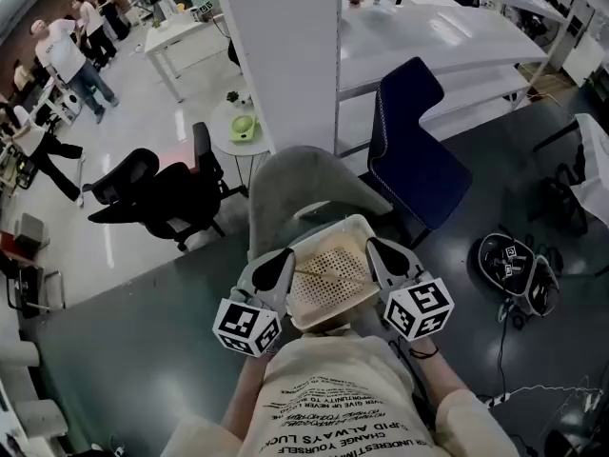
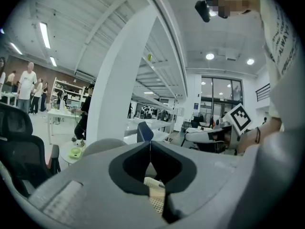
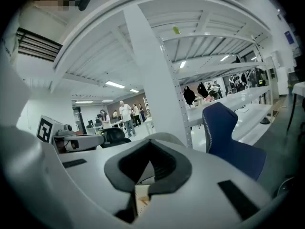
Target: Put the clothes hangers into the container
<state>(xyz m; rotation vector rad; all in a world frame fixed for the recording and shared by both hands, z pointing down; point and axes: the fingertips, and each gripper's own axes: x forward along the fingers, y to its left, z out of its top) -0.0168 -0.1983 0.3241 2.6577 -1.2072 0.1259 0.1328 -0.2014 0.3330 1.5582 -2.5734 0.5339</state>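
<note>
A cream perforated container point(image 1: 328, 276) rests on a grey chair point(image 1: 295, 174) right in front of me. Thin brownish hangers point(image 1: 330, 276) lie across its floor. My left gripper point(image 1: 287, 253) hangs at the container's left rim and my right gripper point(image 1: 372, 244) at its right rim, both shut with nothing between the jaws. In the left gripper view the left gripper point(image 2: 150, 150) has its jaws pressed together, with a bit of the container point(image 2: 155, 194) showing below them. The right gripper point(image 3: 149, 157) looks the same in the right gripper view, above a sliver of the container point(image 3: 141, 199).
A blue chair point(image 1: 414, 150) stands to the right of the grey one, a black office chair point(image 1: 157, 193) to the left. White shelving point(image 1: 428, 36) and a pillar rise behind. A small round table point(image 1: 238, 129) holds a green object. Black gear point(image 1: 514, 265) lies on the floor at right. People stand far left.
</note>
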